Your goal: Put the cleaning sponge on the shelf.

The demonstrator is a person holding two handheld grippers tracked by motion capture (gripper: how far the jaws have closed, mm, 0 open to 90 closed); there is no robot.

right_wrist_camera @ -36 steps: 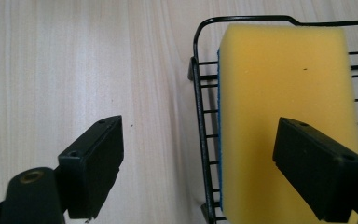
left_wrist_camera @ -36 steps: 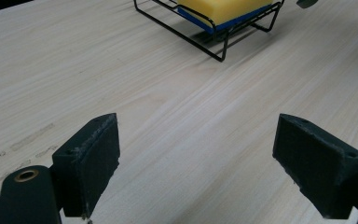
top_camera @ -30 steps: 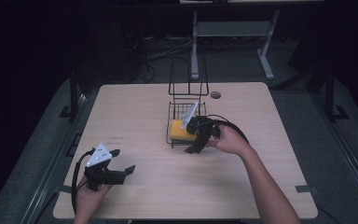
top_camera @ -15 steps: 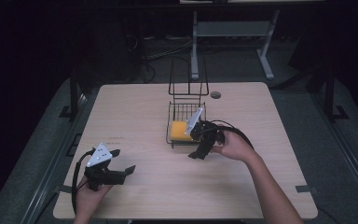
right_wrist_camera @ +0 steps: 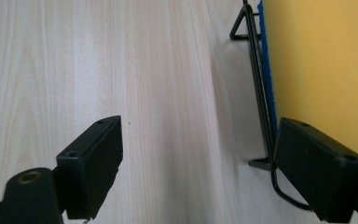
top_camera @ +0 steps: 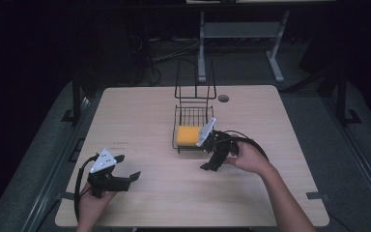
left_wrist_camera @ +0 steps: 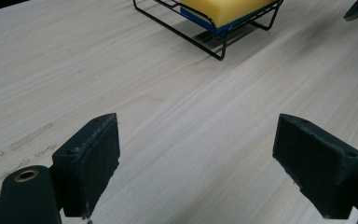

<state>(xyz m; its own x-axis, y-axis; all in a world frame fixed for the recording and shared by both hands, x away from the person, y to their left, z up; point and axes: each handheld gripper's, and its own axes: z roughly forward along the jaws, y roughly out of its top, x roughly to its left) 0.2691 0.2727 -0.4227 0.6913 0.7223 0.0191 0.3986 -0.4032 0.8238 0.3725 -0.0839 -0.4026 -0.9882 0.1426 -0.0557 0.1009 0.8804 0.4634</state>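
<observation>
A yellow sponge with a blue underside (top_camera: 189, 135) (left_wrist_camera: 233, 7) (right_wrist_camera: 317, 65) lies flat in a black wire basket (top_camera: 193, 113) (left_wrist_camera: 205, 39) (right_wrist_camera: 256, 70) near the table's middle. My right gripper (top_camera: 211, 163) (right_wrist_camera: 198, 161) is open and empty, hanging just in front of the basket's near right corner and pointing down at the tabletop. My left gripper (top_camera: 128, 169) (left_wrist_camera: 196, 158) is open too, with nothing between its jaws, low over the table's front left and aimed toward the basket.
The basket has a tall wire handle frame (top_camera: 195, 77) at its far side. A round cable hole (top_camera: 223, 98) sits in the light wooden table (top_camera: 145, 111) behind the basket. Cables trail from both grippers.
My right gripper has drawn back from over the basket toward the front and right, empty and open; the sponge stays in the basket. The left gripper has not moved.
</observation>
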